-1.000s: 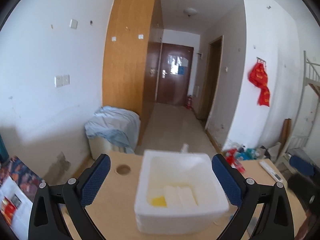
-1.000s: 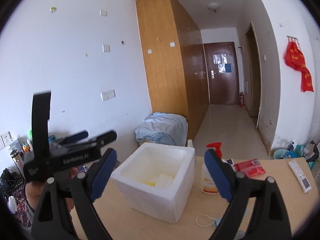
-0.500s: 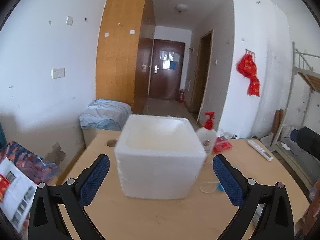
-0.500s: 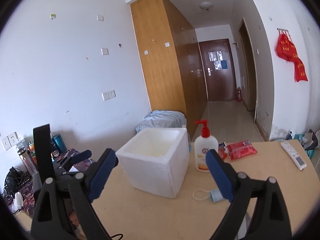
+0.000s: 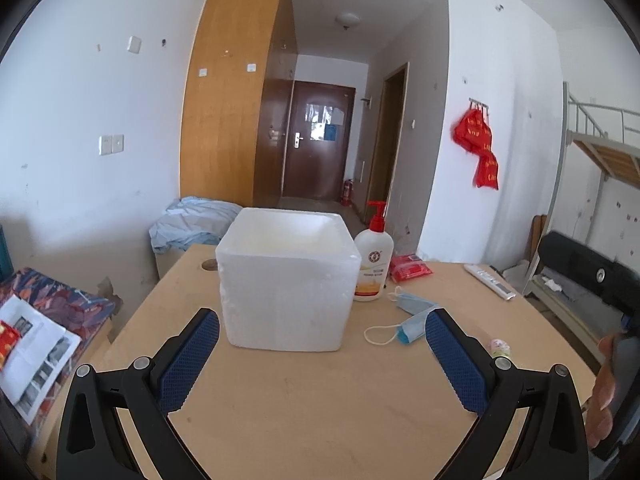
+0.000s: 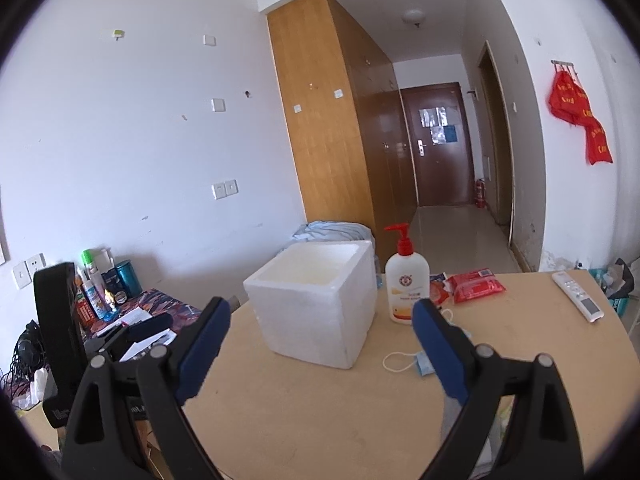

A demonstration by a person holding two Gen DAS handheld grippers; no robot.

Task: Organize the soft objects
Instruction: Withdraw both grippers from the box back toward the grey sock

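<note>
A white foam box stands on the wooden table; it also shows in the right wrist view. Its inside is hidden from here. Blue face masks lie on the table right of the box, and one shows in the right wrist view. A small pale soft item lies near the right finger. My left gripper is open and empty, in front of the box. My right gripper is open and empty, also short of the box.
A lotion pump bottle stands right of the box, a red packet behind it, and a white remote lies far right. A cluttered low table sits left. A hole marks the table's back left.
Both grippers have pulled back and down from above the box to table level in front of it. The box's contents have dropped out of sight. Both stay open.
</note>
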